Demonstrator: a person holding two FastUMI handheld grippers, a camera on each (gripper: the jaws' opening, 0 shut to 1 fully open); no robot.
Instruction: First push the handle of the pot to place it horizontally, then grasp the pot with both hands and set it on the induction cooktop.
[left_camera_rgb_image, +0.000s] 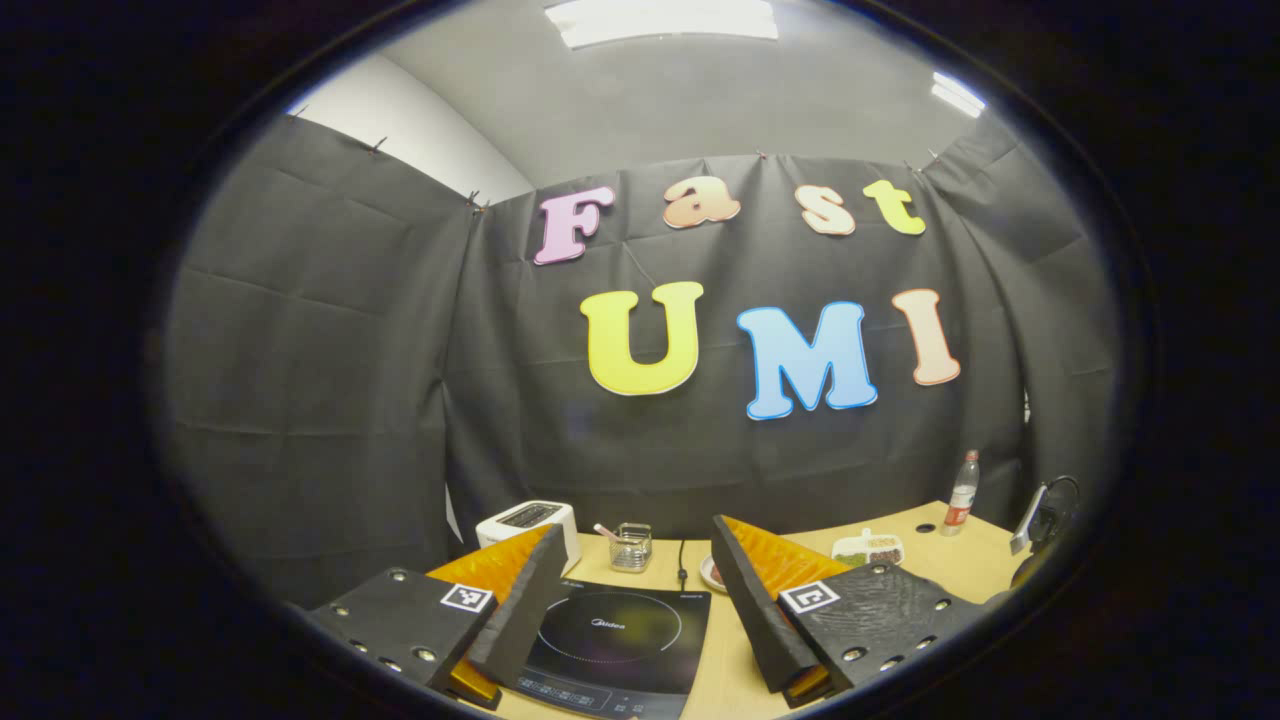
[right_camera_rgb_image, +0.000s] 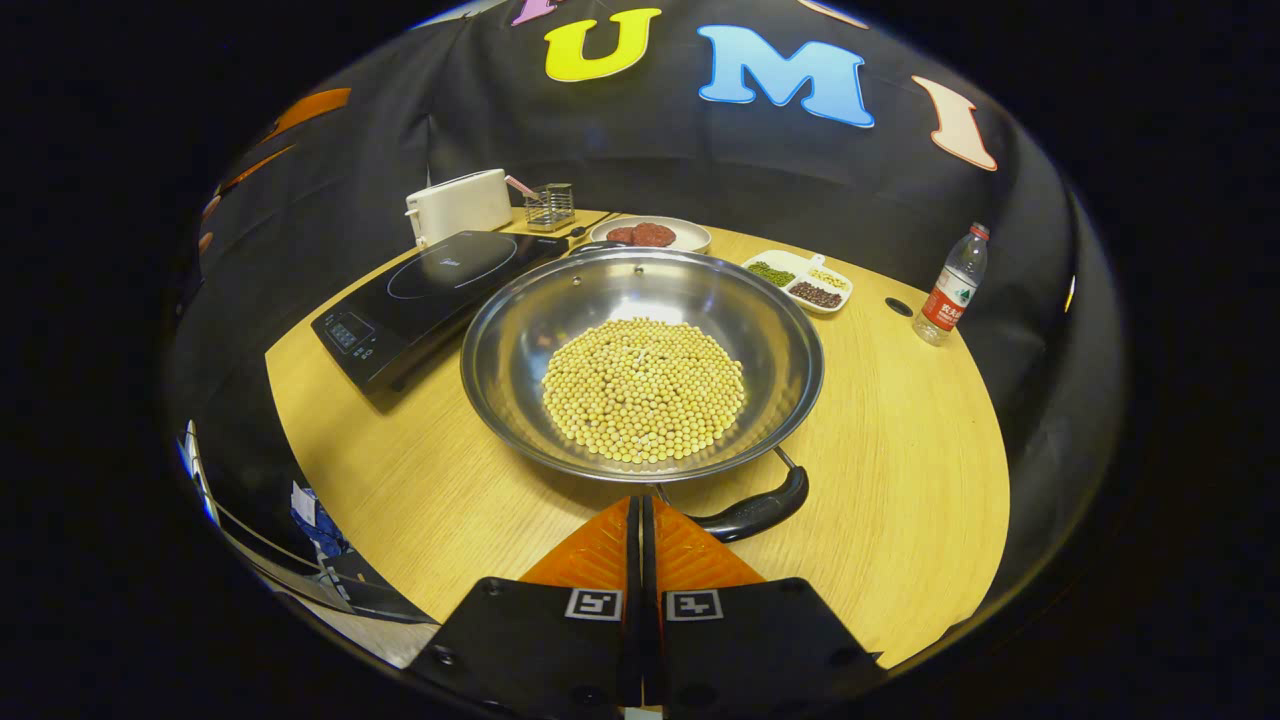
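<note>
Your right gripper sits clenched at the bottom centre of the right gripper view, fingers pressed together with nothing between them, tips just short of the pot. The pot stands mid-frame on the wooden worktop, its bowl holding a round bed of yellow beans. Its dark handle curves along the near rim, lower right of centre, just beside your fingertips; whether they touch it you cannot tell. The cooktop lies to the upper left of the pot, close but apart. Behind it stand a toaster and a wire basket; a plate and a divided dish lie past the far rim, and a bottle stands at the right edge.

In the left gripper view, your left gripper is released, fingers spread wide at the bottom of the frame, held above the worktop. The cooktop shows between them, the toaster and basket beyond, the bottle at far right.
</note>
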